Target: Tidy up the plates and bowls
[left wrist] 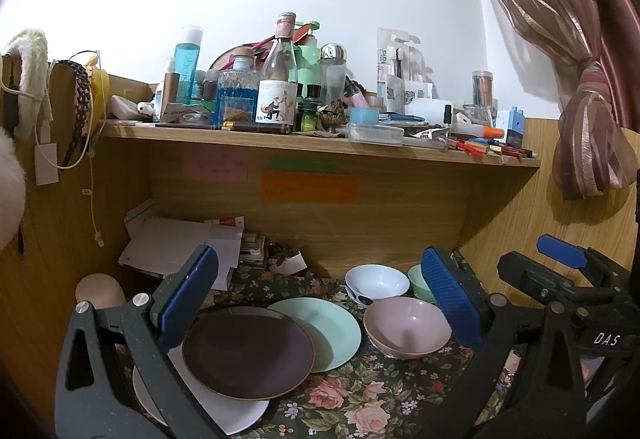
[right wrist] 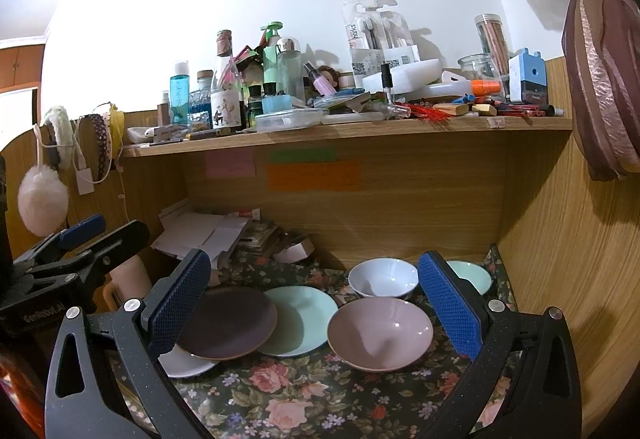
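At the lower left of the left wrist view, the left gripper (left wrist: 320, 297) has its jaws spread wide and holds nothing; its left finger overlaps the rim of the brown plate (left wrist: 248, 353) in the picture, though I cannot tell if they touch. The brown plate lies on a white plate (left wrist: 240, 413) and overlaps a green plate (left wrist: 328, 331). Right of these sit a pink bowl (left wrist: 408, 327), a white bowl (left wrist: 376, 281) behind it, and a green bowl (left wrist: 418, 281) partly hidden by the right finger. All rest on the floral cloth (left wrist: 360, 399).

At far right the right gripper (left wrist: 560, 255) shows from the side; in its own view it (right wrist: 314, 305) is equally wide and empty, and the green bowl (right wrist: 476, 275) shows more fully there. Papers (left wrist: 180, 243) crowd the back left corner, and a cluttered shelf (left wrist: 320, 147) hangs over the dishes.
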Motion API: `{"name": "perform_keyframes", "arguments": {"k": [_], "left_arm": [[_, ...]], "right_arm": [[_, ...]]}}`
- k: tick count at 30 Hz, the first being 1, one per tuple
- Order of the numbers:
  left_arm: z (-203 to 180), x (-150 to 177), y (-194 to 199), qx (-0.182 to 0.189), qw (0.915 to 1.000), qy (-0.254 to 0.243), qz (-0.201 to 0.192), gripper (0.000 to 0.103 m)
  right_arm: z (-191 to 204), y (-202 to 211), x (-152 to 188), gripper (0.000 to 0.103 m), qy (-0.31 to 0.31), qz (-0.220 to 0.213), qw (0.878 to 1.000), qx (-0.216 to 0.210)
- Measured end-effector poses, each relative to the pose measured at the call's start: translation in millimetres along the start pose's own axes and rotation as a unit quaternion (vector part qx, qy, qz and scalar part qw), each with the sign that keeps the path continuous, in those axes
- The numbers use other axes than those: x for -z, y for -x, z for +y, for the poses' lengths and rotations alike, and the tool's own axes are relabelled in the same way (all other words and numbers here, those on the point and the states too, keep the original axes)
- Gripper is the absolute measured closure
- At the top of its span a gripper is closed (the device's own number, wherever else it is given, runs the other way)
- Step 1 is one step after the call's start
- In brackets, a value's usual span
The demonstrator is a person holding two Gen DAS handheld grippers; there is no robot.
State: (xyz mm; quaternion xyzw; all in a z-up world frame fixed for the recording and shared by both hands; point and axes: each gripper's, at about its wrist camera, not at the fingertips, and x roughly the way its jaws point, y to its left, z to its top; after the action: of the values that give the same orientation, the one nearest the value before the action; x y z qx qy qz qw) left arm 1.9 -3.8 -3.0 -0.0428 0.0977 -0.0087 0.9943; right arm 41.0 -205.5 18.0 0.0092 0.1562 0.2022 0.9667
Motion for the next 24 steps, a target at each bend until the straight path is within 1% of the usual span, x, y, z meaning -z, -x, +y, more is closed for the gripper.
{"name": "perform_keyframes", "arguments": {"k": [24], "left_arm": [[-4.1, 1.5, -2.7, 0.003, 1.0000, -0.006, 0.003, 0.000]], "right_arm": [[-2.1, 1.2, -1.1, 0.000, -0.003, -0.001, 1.000, -0.001]]}}
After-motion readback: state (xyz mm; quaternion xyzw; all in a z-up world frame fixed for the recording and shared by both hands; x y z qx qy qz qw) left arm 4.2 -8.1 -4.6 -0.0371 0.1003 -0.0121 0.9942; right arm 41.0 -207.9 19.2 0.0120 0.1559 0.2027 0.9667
